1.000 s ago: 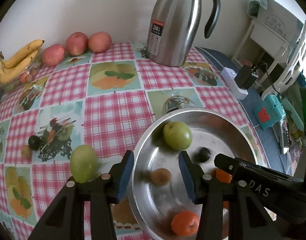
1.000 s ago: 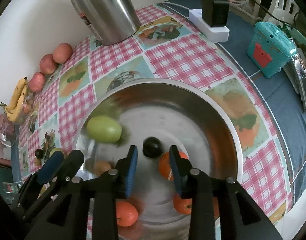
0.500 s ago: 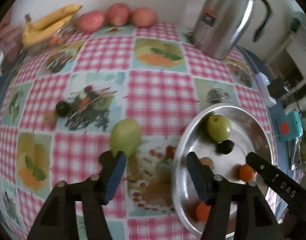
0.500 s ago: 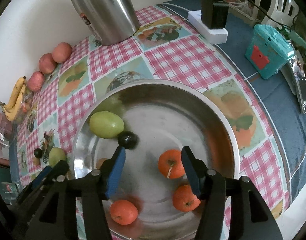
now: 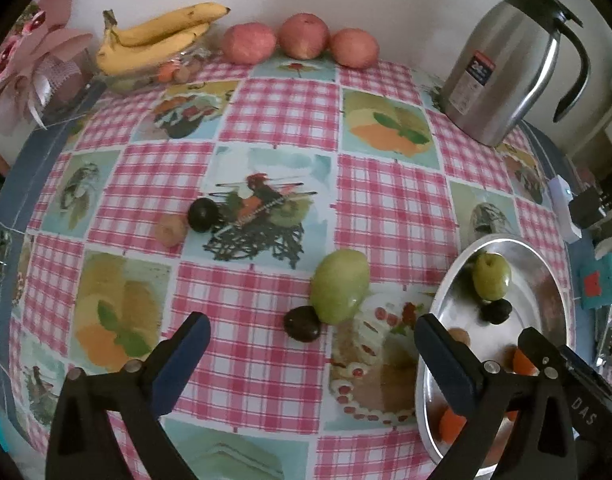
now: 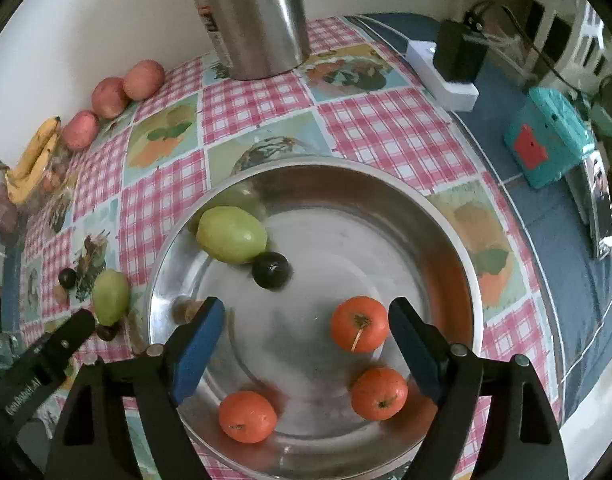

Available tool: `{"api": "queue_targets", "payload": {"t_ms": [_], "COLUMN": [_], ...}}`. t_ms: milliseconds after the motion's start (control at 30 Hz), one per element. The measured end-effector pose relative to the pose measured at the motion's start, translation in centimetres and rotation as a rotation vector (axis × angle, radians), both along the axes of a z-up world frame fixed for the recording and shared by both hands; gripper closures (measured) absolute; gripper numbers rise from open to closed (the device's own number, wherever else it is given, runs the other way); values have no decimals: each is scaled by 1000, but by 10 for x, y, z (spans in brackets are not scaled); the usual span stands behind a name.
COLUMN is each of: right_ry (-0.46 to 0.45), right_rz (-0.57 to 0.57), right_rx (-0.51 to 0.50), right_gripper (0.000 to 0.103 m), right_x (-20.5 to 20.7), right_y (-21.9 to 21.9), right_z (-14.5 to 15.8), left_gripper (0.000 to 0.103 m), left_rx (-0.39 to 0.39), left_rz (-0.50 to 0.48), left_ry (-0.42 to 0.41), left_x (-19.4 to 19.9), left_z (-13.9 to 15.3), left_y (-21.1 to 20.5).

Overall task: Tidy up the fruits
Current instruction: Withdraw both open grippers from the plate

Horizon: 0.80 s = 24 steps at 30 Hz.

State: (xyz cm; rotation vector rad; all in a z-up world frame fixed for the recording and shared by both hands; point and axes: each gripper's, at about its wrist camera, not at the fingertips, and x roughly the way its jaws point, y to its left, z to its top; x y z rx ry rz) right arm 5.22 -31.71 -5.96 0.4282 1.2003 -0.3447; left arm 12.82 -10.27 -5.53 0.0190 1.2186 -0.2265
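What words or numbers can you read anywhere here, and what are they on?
"DAS": white letters on the black right gripper arm, seen from the left wrist view.
"24": on the steel kettle label; its smaller print is too small to read.
White lettering on the left gripper arm, right wrist view: too blurred to read.

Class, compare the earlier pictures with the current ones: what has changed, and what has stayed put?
Both grippers' jaws are opening, empty. The left gripper swung from the bowl to the green fruit on the cloth. In the bowl, the dark fruit rolled against its green fruit. Kettle and apples unchanged.
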Motion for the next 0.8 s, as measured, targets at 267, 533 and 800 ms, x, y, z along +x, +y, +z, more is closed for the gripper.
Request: {"api": "queue_targets", "payload": {"t_ms": [267, 533, 800], "right_ry": [-61, -76, -64], "right_rz": [22, 26, 63], "right_rx": [7, 19, 30], "right_gripper": [12, 11, 11], "right_x": [2, 4, 9], "right_y": [7, 11, 20], "right_z": [7, 7, 4], "left_gripper": [0, 0, 0], "left_rx": [12, -1, 24], "left_rz": [-5, -7, -17], "left_ry": [-40, -74, -104], "left_x": [-1, -4, -2], "left_z": [8, 19, 28], "left_y": [2, 9, 20]}}
